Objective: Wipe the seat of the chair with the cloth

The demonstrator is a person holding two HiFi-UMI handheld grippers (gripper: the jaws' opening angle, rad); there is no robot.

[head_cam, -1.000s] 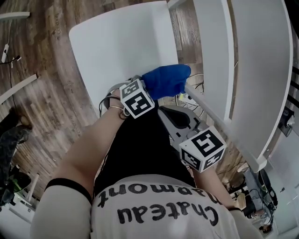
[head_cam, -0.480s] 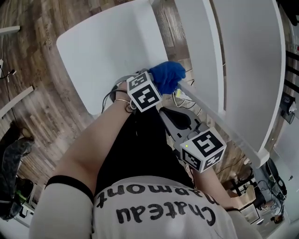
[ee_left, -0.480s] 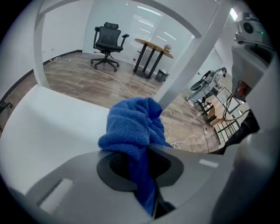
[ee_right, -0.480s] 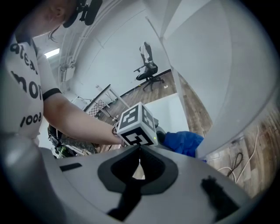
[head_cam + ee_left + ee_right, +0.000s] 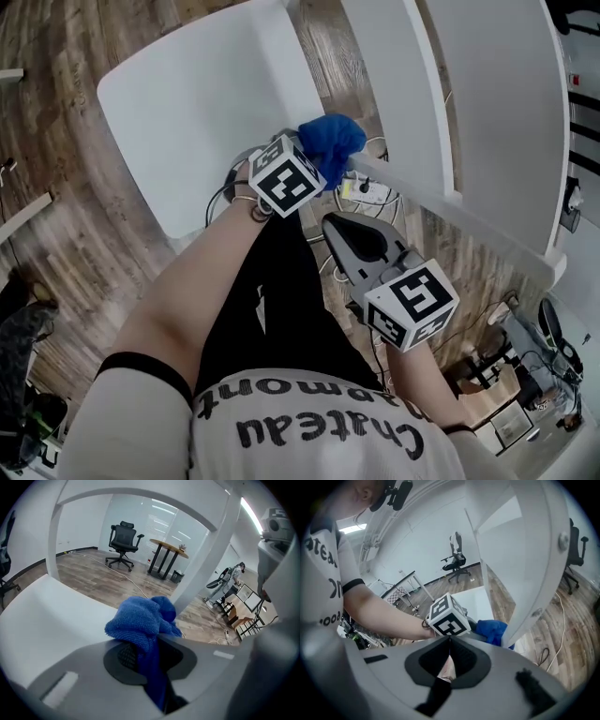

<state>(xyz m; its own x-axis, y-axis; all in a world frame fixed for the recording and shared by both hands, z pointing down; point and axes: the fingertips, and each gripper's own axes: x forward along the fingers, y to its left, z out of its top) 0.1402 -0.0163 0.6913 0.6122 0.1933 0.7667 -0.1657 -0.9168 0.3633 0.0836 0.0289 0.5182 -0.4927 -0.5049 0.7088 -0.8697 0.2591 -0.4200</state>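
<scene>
The left gripper (image 5: 317, 157) pinched the cloth (image 5: 331, 141) at the seat's (image 5: 192, 108) right edge. The right gripper (image 5: 336, 225) sat closed, empty. Wiping looked unfinished.

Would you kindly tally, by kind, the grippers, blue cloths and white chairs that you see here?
Grippers: 2, the left gripper and the right gripper
Blue cloths: 1, the cloth, clamped in the left gripper
White chairs: 1, the chair
Total: 4
</scene>
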